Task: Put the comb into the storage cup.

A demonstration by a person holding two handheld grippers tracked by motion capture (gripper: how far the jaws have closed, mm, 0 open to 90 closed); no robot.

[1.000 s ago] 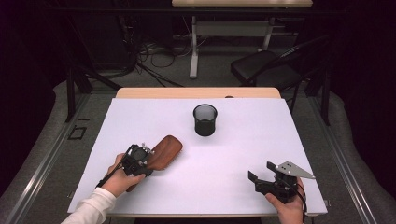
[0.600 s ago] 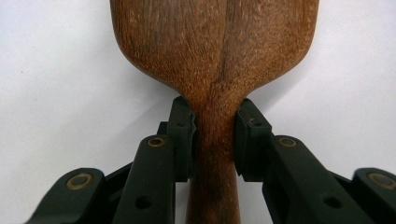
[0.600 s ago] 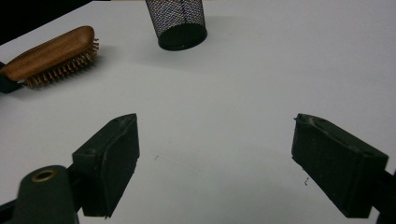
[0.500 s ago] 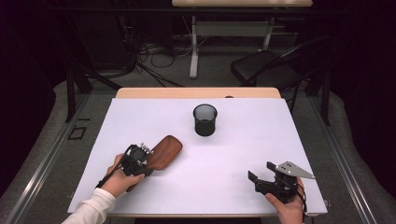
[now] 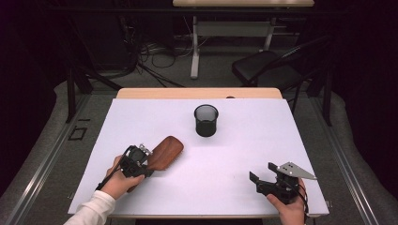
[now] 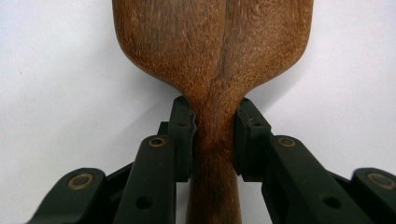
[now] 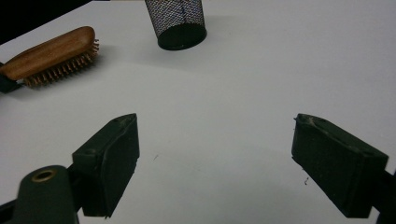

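Observation:
A brown wooden hairbrush point(image 5: 165, 152) lies bristles-down on the white table point(image 5: 234, 154), left of centre. My left gripper point(image 5: 141, 161) is shut on its narrow handle; in the left gripper view both pads press the neck of the hairbrush point(image 6: 215, 70) below the broad head, with the left gripper point(image 6: 214, 135) seen from above. My right gripper point(image 5: 263, 176) rests near the front right edge, open, nothing between its jaws. The right gripper view looks past the right gripper point(image 7: 215, 158) at the hairbrush point(image 7: 53, 53) with its bristles facing the table.
A black mesh cup point(image 5: 206, 120) stands upright at the middle back of the table; the cup point(image 7: 177, 23) is also ahead in the right gripper view. A wooden strip point(image 5: 197, 93) borders the far edge. A chair point(image 5: 267, 70) and cables sit beyond.

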